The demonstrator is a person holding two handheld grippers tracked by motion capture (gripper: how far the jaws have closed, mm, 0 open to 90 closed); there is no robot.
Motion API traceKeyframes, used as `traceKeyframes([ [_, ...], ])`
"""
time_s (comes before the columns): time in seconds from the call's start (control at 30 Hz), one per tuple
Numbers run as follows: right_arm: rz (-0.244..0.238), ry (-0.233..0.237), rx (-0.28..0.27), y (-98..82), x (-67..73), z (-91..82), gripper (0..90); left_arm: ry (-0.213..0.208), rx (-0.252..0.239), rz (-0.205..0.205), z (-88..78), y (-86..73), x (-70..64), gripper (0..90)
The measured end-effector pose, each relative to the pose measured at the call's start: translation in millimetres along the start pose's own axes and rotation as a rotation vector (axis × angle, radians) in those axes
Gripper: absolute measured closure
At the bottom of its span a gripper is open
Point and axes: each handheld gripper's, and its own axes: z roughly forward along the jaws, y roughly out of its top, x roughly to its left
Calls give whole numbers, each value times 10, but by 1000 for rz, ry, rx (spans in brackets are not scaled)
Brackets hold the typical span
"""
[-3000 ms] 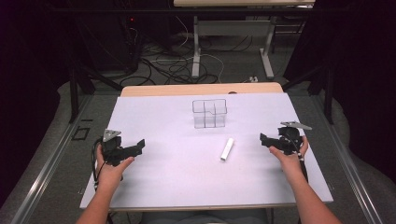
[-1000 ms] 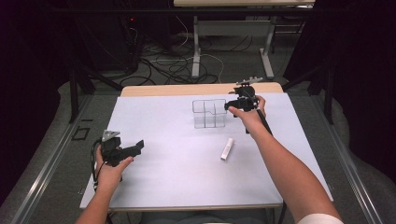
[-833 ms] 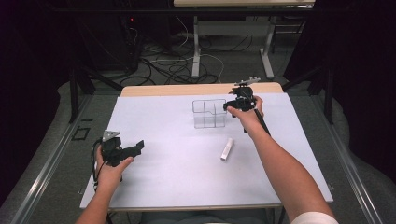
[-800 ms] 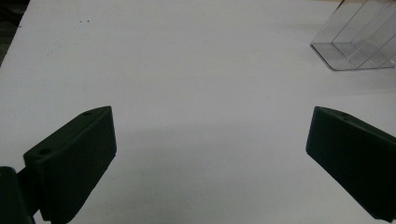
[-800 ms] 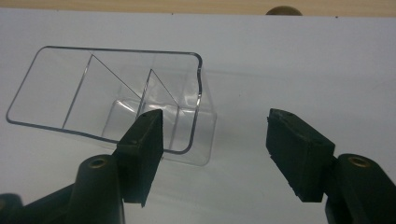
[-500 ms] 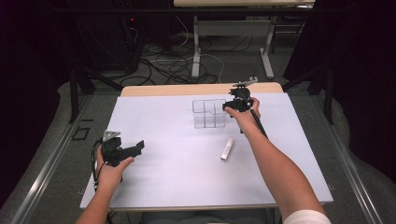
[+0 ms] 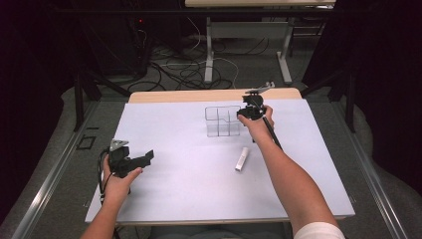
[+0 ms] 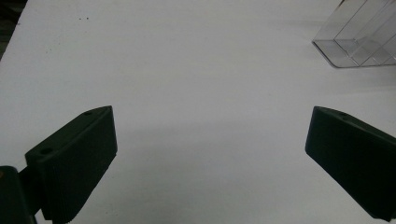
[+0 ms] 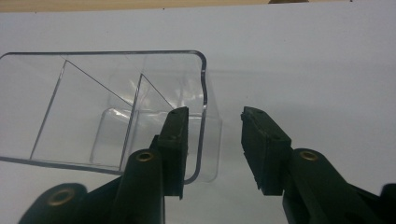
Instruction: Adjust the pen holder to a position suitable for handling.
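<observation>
Here, step in hand: the right gripper (image 7: pixel 249 107) is taking hold of the clear divided organiser (image 7: pixel 222 121) by its right-hand wall, at the far middle of the white table (image 7: pixel 189 189).
Right jaws: one jaw inside the end compartment, the other outside, the wall (image 9: pixel 201 116) between them; they have just been closing, and a gap shows on the outer side, so the pads do not yet press on it.
Left gripper (image 8: pixel 208 154): held low at the near left of the table, jaws wide apart with nothing between them but bare tabletop.
Organiser: upright on the table, open top, thin partitions dividing it into compartments, all of which look empty.
White tube (image 7: pixel 241 159): lying flat, nearer the person than the organiser and apart from it, just left of the right forearm.
Doing it well: I would close squarely on the flat stretch of wall below the curved rim, deep enough that the pads bear on it fully; the plastic is smooth and light, so a tip-only pinch could let it swing or slip when lifted.
Hard to make out: the inner pad's contact with the wall is blurred by reflections in the right gripper view; I cannot tell if it touches.
Cut off: the organiser's left end runs out of the right gripper view, and from the left gripper view just a corner shows.
Compartment count: not certain from the high view.
</observation>
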Motion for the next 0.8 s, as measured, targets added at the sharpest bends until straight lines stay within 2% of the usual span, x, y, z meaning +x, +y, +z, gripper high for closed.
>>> traceKeyframes([
  [0.3, 25, 7, 21, -1, 24, 45, 707, 0, 1, -2, 5, -3, -3, 24],
  [0.5, 59, 12, 53, -12, 28, 79, 758, 3, 2, -5, 7, -5, 2, 26],
  [0.63, 69, 15, 52, -15, 39, 80, 796, 6, 3, -7, 6, -4, 3, 28],
  [0.8, 69, -3, 49, -7, 56, 73, 825, 6, 3, -6, 7, -5, 4, 29],
])
